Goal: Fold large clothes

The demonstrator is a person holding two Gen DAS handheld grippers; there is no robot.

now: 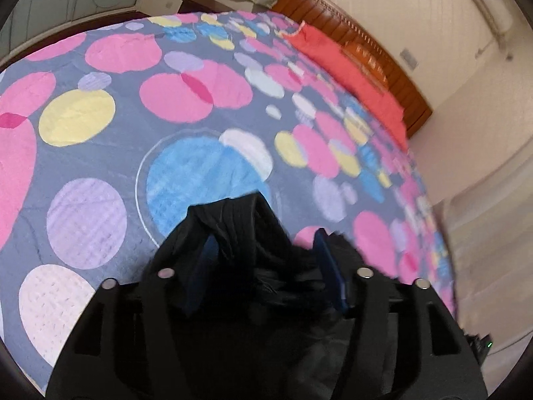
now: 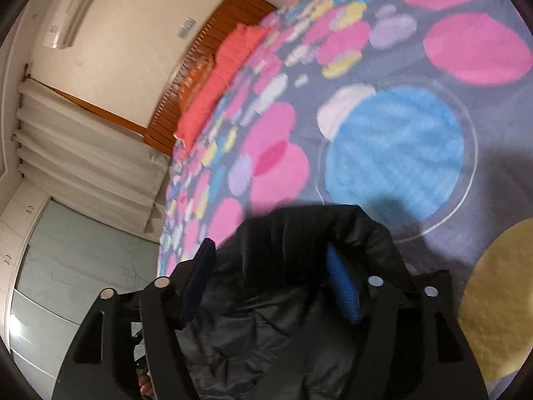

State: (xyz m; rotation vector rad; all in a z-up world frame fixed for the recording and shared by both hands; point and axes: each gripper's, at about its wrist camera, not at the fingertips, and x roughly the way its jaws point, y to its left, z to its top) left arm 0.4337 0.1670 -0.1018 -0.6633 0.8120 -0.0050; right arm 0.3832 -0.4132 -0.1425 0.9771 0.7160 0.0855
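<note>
Two grippers reach over a bed (image 1: pixel 110 153) covered with a grey bedspread printed with pink, blue, yellow and lilac circles. Black clothing, a shiny quilted garment (image 2: pixel 299 233), lies bunched on the bedspread at the near side of the bed, just short of a large blue circle (image 1: pixel 200 180).

On the left gripper (image 1: pixel 263 250) the blue-padded fingers (image 1: pixel 328 266) stand apart, with a peak of the black garment rising between them; the pads do not visibly press on it. On the right gripper (image 2: pixel 271 266) the fingers (image 2: pixel 339 280) also stand apart around a rolled edge of the same garment, which fills the gap loosely.

Beyond the garment the bedspread lies flat and bare all the way to the far edge of the bed, leaving wide room. At the head of the bed a coral-red pillow (image 1: pixel 349 70) rests against a wooden headboard (image 1: pixel 373 43). Past the bed hang pale curtains (image 2: pixel 86 153), beside a glass-fronted wardrobe (image 2: pixel 76 266), and an air conditioner (image 2: pixel 76 10) sits high on the wall above the headboard. A bit of a hand (image 2: pixel 146 383) shows beneath the right gripper.
</note>
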